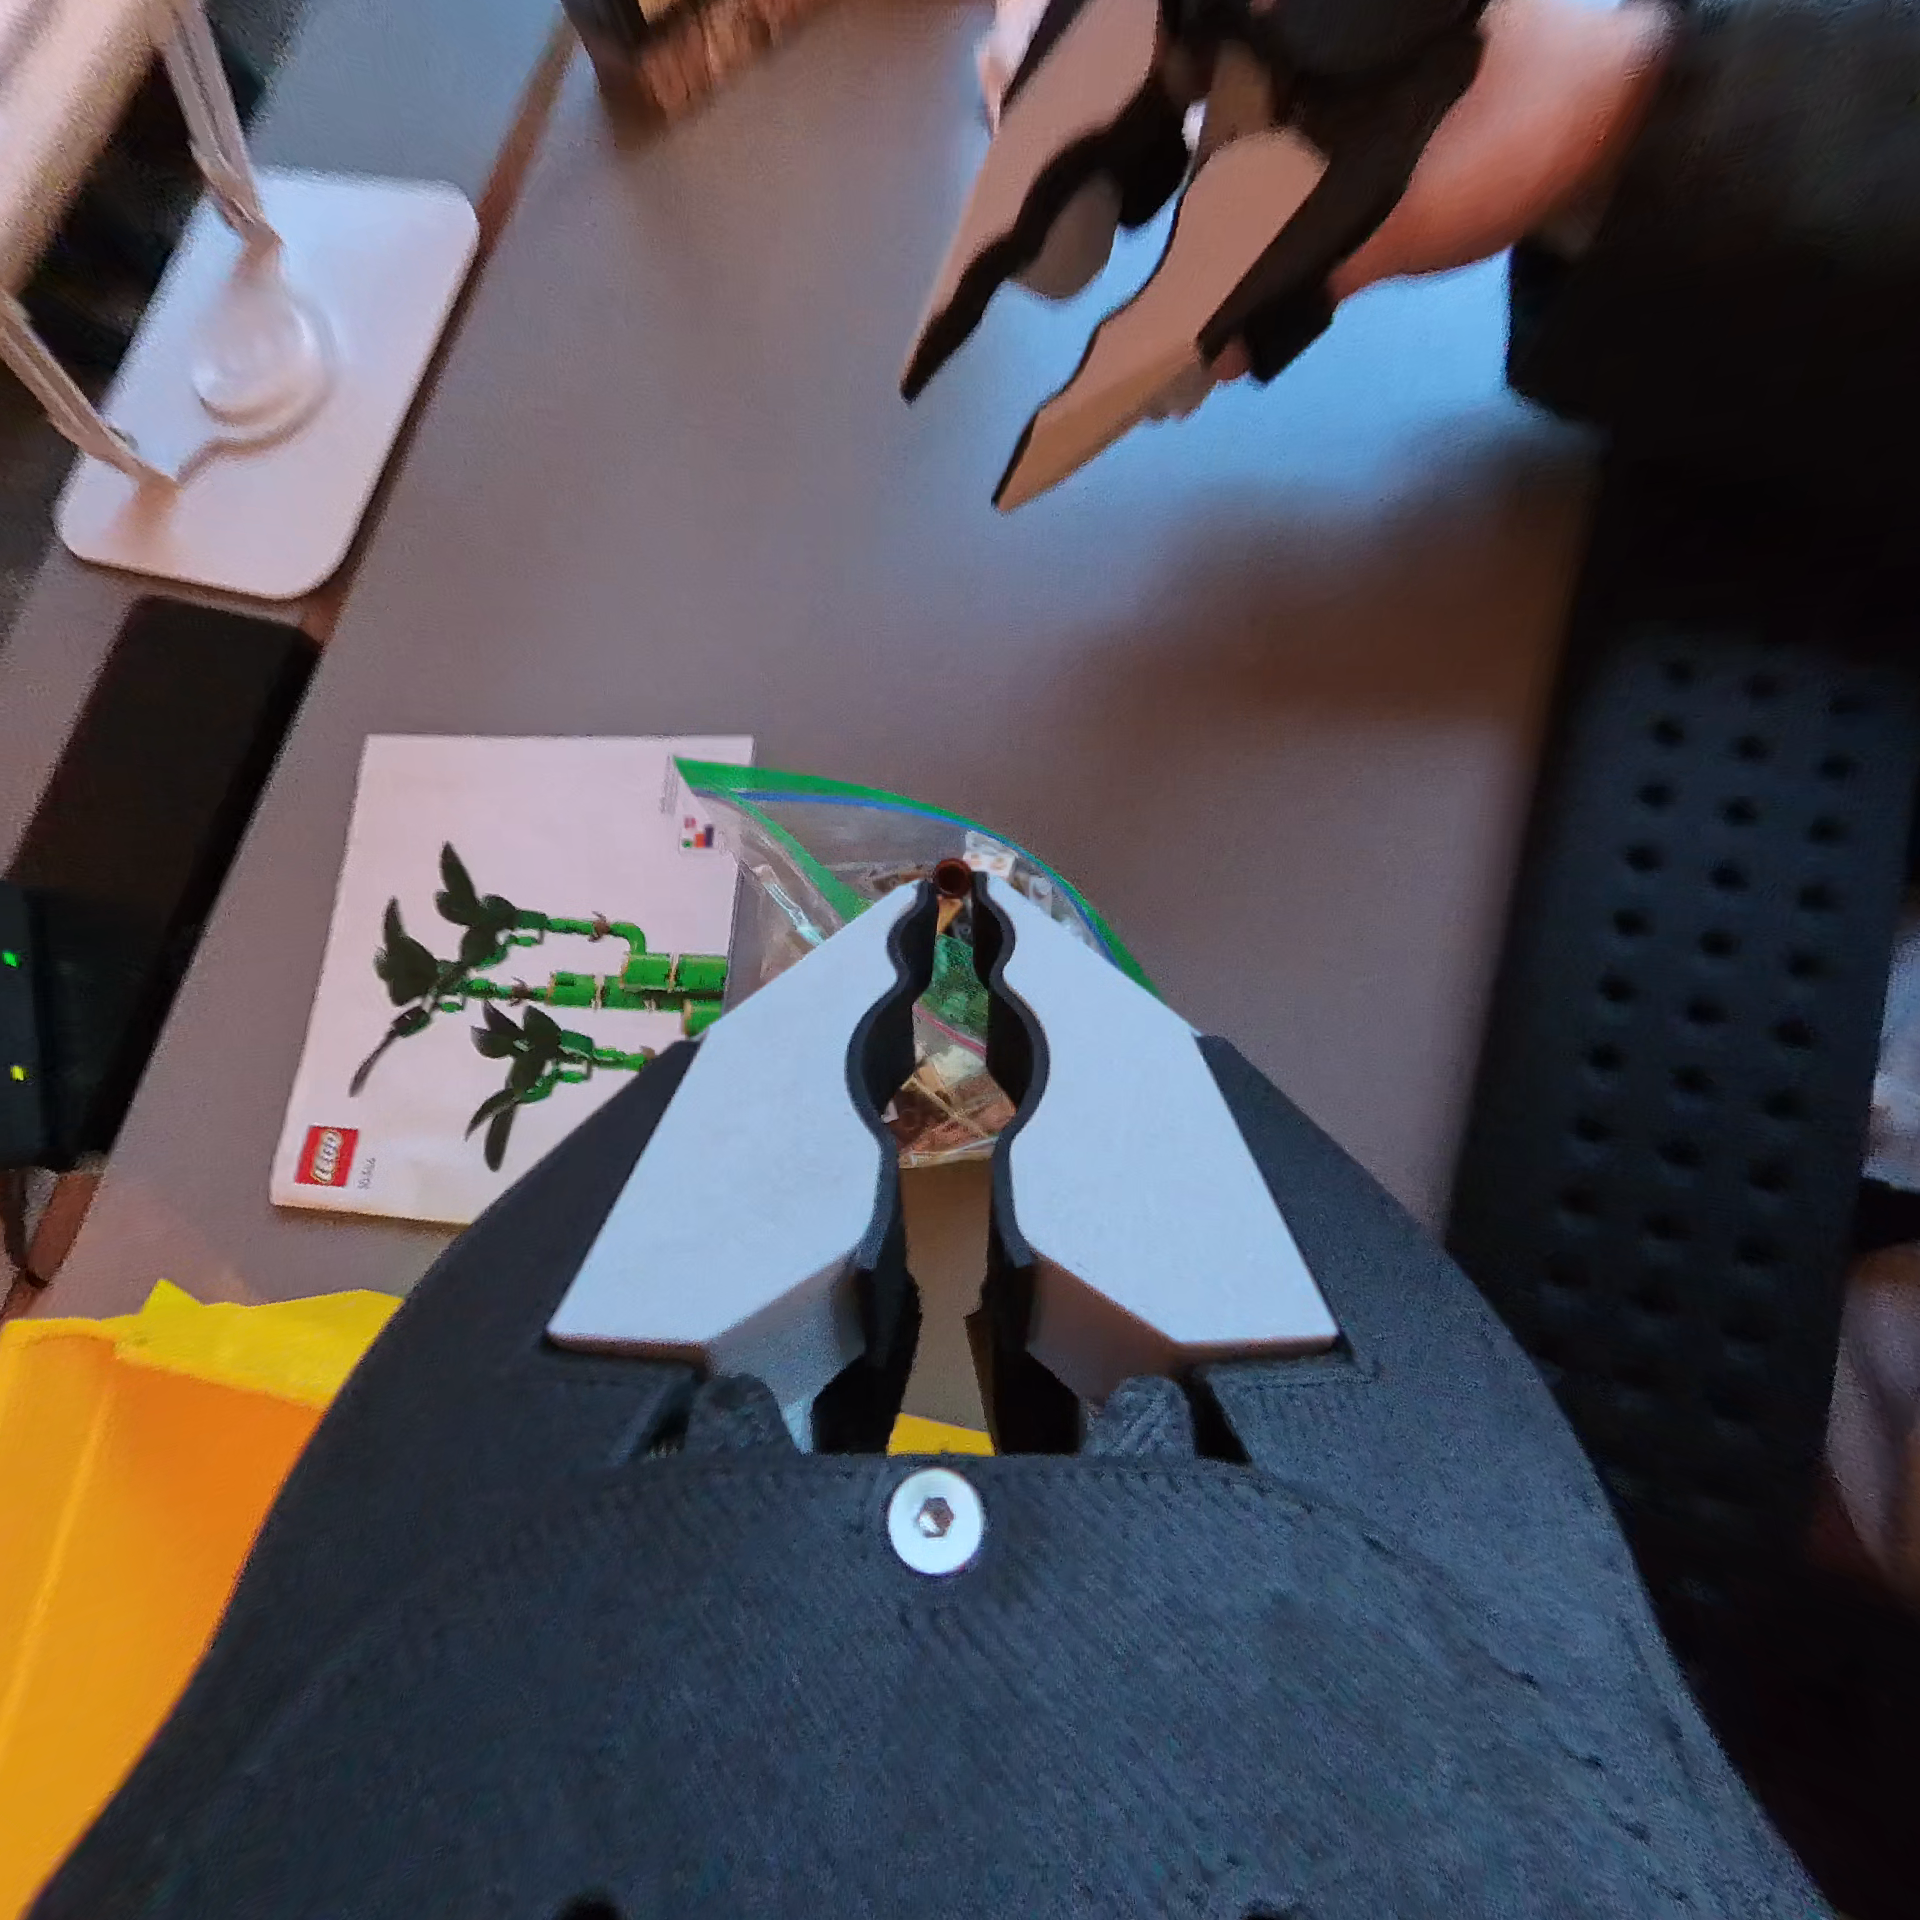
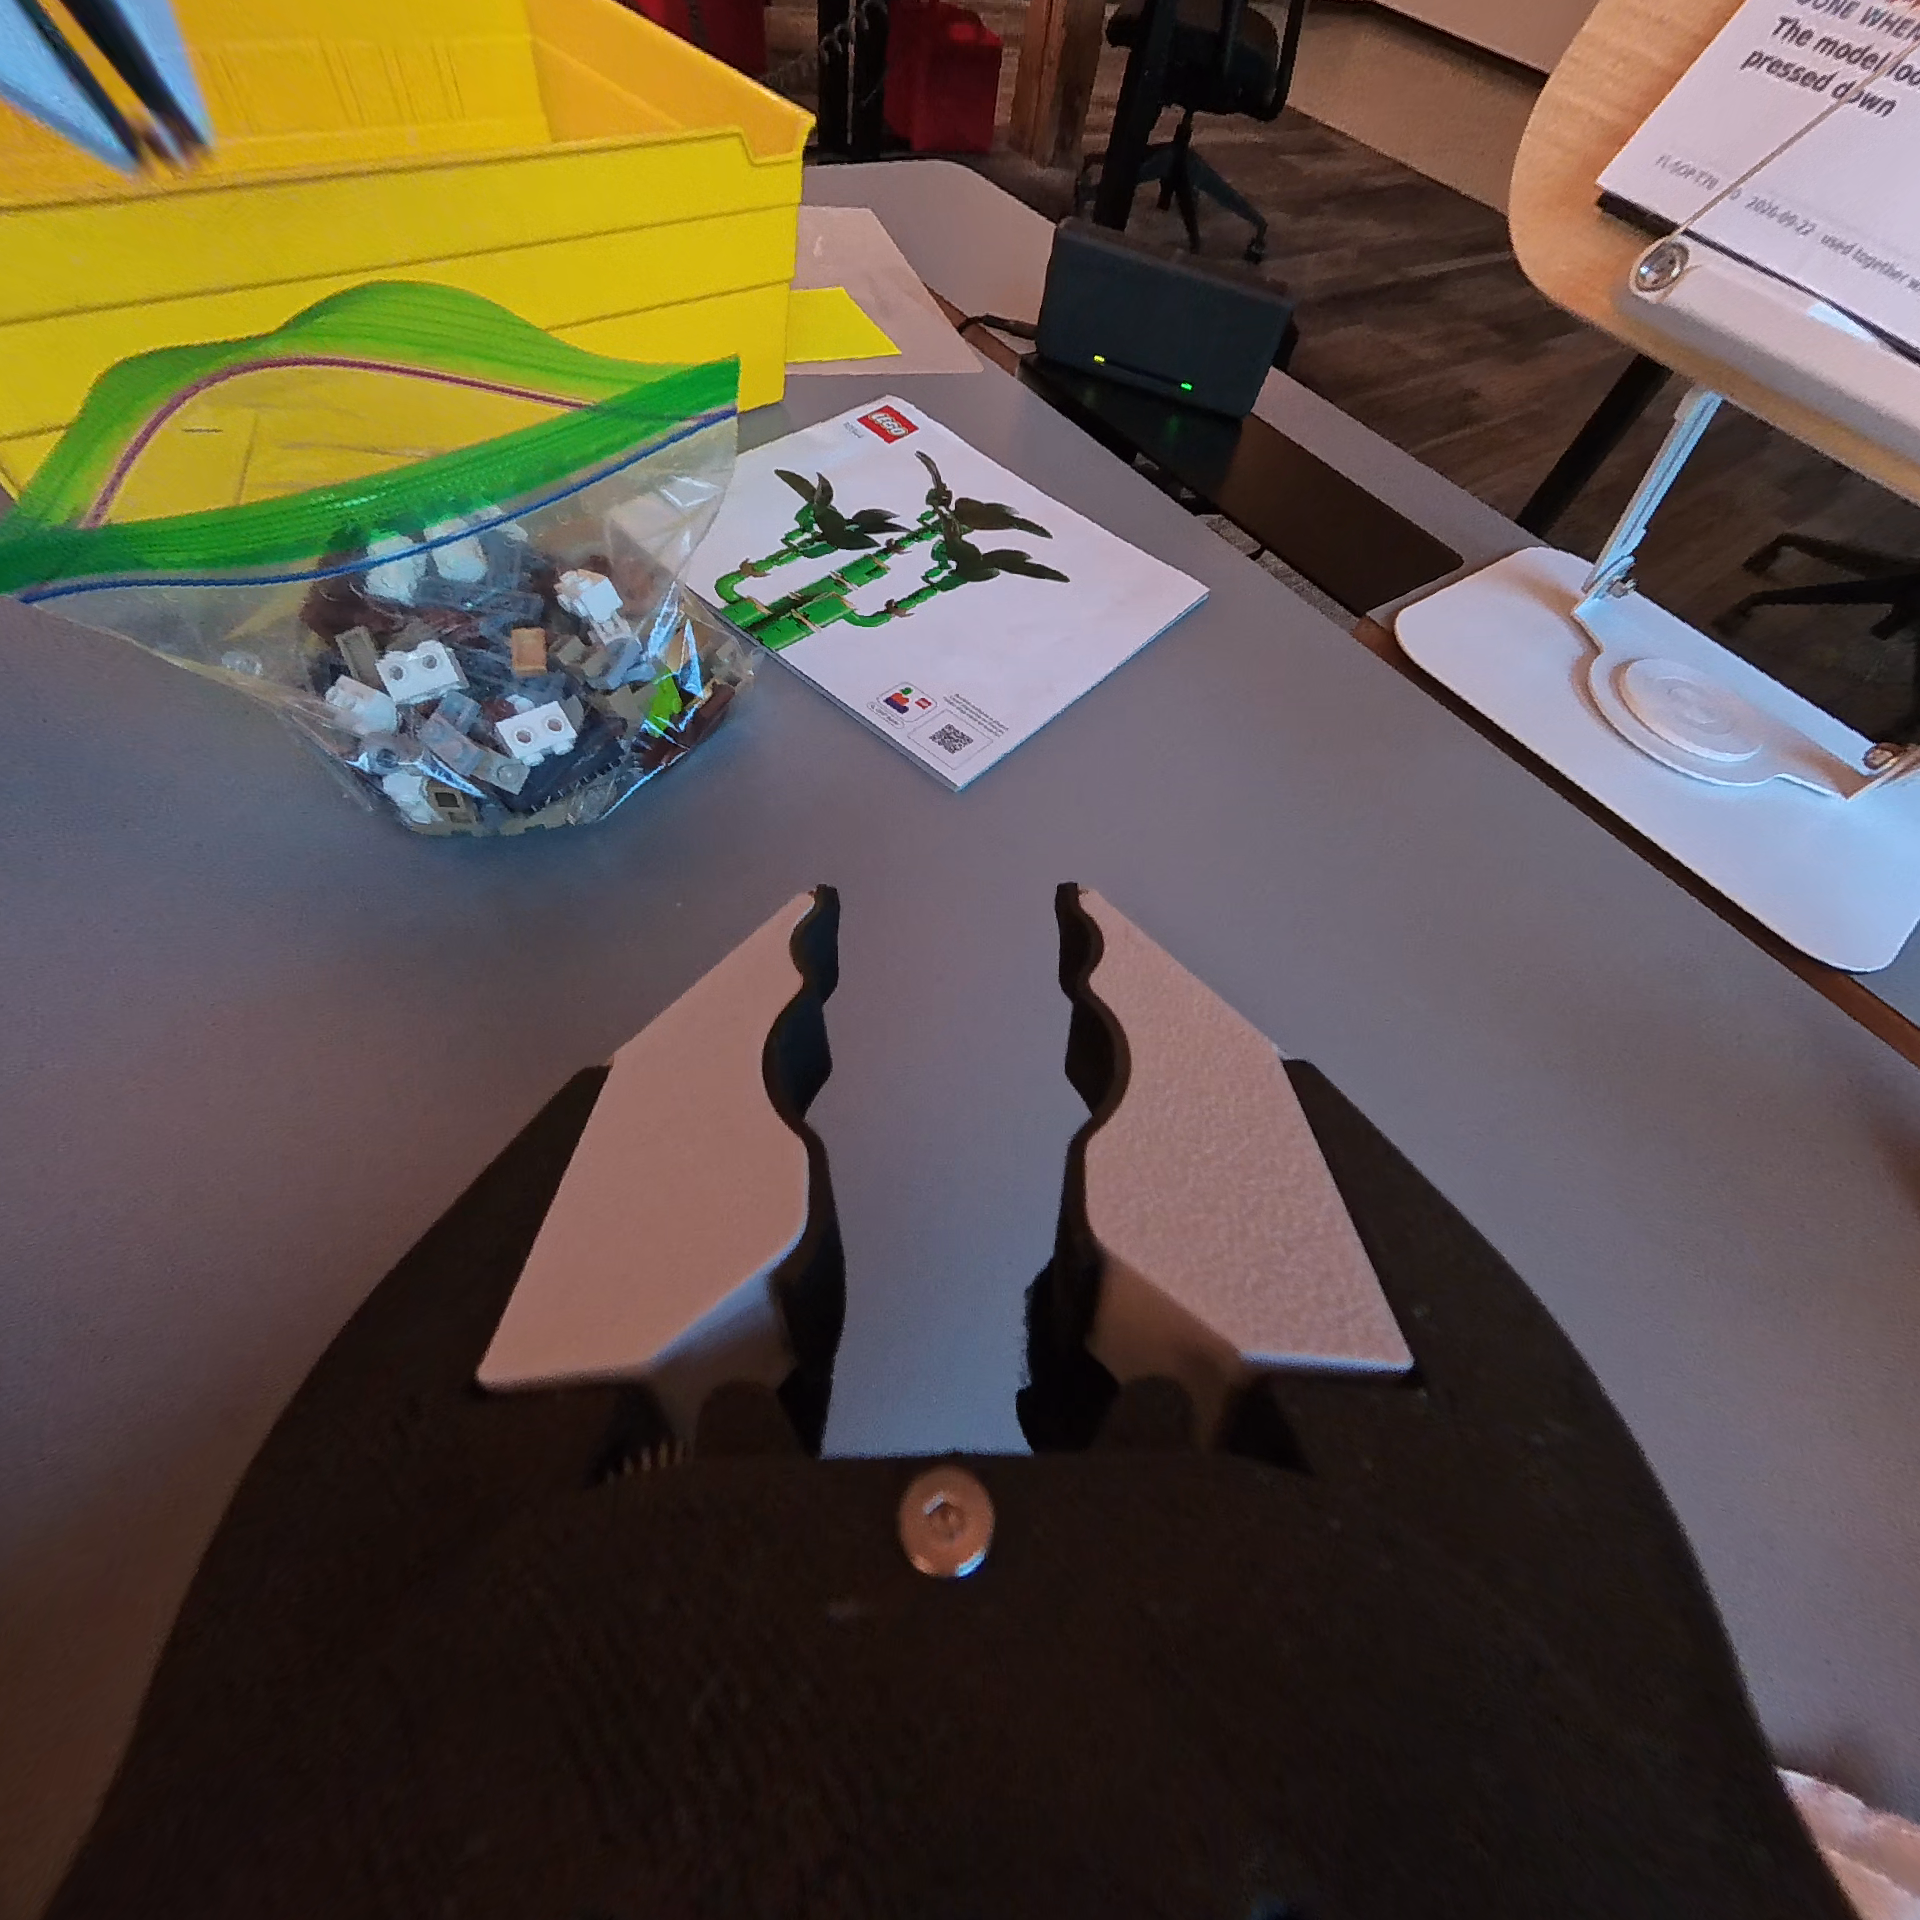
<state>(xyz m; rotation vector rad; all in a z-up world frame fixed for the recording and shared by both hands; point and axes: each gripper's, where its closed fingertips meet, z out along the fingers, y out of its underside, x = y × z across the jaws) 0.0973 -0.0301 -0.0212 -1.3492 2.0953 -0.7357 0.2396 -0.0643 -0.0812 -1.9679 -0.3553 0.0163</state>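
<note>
My left gripper (image 1: 948,896) is shut on a small round brown piece (image 1: 948,876) pinched at its fingertips, and holds it above an open clear zip bag (image 1: 831,831) with a green seal. In the right wrist view the bag (image 2: 436,644) stands on the grey table (image 2: 1247,935) and holds several small white, grey and brown bricks. A building booklet (image 2: 935,592) showing a green plant model lies beside it. My right gripper (image 2: 948,894) is open and empty over bare table in front of the bag. It shows blurred in the left wrist view (image 1: 961,442), held by a hand.
A yellow bin (image 2: 416,187) stands behind the bag and also shows in the left wrist view (image 1: 125,1507). A white stand base (image 2: 1662,727) with a sheet holder sits at the table's right edge. A dark box with green lights (image 2: 1164,301) is beyond it. A black perforated chair (image 1: 1714,935) is nearby. Across from one pair of fingers to the other is roughly 15 cm.
</note>
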